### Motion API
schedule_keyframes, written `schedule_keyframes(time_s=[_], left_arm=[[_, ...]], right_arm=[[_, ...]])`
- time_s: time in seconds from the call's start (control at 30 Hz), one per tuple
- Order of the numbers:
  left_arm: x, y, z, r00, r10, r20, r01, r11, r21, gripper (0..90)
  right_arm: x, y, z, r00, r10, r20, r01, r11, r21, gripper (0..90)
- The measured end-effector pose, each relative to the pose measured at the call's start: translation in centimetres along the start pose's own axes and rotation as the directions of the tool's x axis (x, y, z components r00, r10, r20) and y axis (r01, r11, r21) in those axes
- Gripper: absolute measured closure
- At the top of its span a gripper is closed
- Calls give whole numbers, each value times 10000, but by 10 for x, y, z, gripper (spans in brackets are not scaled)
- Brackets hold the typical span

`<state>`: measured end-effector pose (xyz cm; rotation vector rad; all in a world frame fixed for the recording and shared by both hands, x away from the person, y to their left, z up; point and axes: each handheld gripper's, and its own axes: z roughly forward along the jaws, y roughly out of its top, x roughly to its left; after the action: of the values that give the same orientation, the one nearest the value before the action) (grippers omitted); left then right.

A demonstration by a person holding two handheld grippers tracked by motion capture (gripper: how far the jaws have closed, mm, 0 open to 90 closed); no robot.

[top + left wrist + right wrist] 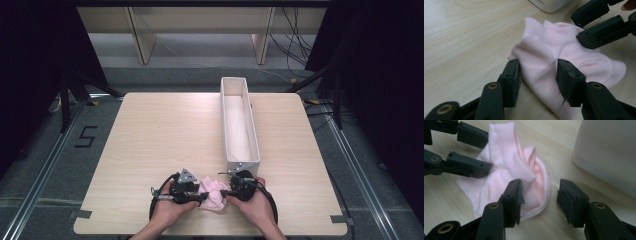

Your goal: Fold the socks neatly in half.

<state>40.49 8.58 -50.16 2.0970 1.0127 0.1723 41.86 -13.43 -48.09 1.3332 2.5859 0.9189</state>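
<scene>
**Pink sock flanked by two grippers at the table's near edge**

Here, a crumpled pink ankle sock point(212, 194) is seen lying on the light wooden table point(165, 135), close to the near edge and just short of the end of a long, narrow white box point(240, 125). In the left gripper view, a fold of the sock point(554, 50) is straddled by the left gripper point(537, 72); its jaws are set close against the fabric on both sides, but whether the pads are pressed on it cannot be told. In the right gripper view, the right gripper point(540, 195) is held released: one jaw is laid over the sock's point(509, 170) ribbed cuff, the other stands clear over bare wood, beside the box's rounded white corner point(609, 152). In the high view, the left gripper point(202, 196) and the right gripper point(224, 192) are pointed at each other across the sock, each held in a hand.
</scene>
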Motion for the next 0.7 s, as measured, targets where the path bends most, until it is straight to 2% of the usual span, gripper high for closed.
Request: schedule_keyframes(time_s=[0.27, 0.47, 0.57, 0.7], left_arm=[[0, -2, 1, 9999, -45, 130, 46, 9999, -138, 654], [4, -1, 0, 9982, -364, 469, 367, 9993, -46, 757], [5, 0, 0, 9977, -442, 523, 451, 9989, -154, 772], [5, 1, -3, 9980, -309, 556, 320, 9993, -188, 790]], right_arm=[[2, -1, 1, 9999, -93, 108, 93, 9999, 65, 539], [3, -2, 2, 9999, -140, 86, 139, 9998, 106, 549], [3, -2, 2, 9999, -124, 95, 122, 9998, 146, 554], [4, -2, 2, 9999, -82, 125, 79, 9997, 210, 560]])
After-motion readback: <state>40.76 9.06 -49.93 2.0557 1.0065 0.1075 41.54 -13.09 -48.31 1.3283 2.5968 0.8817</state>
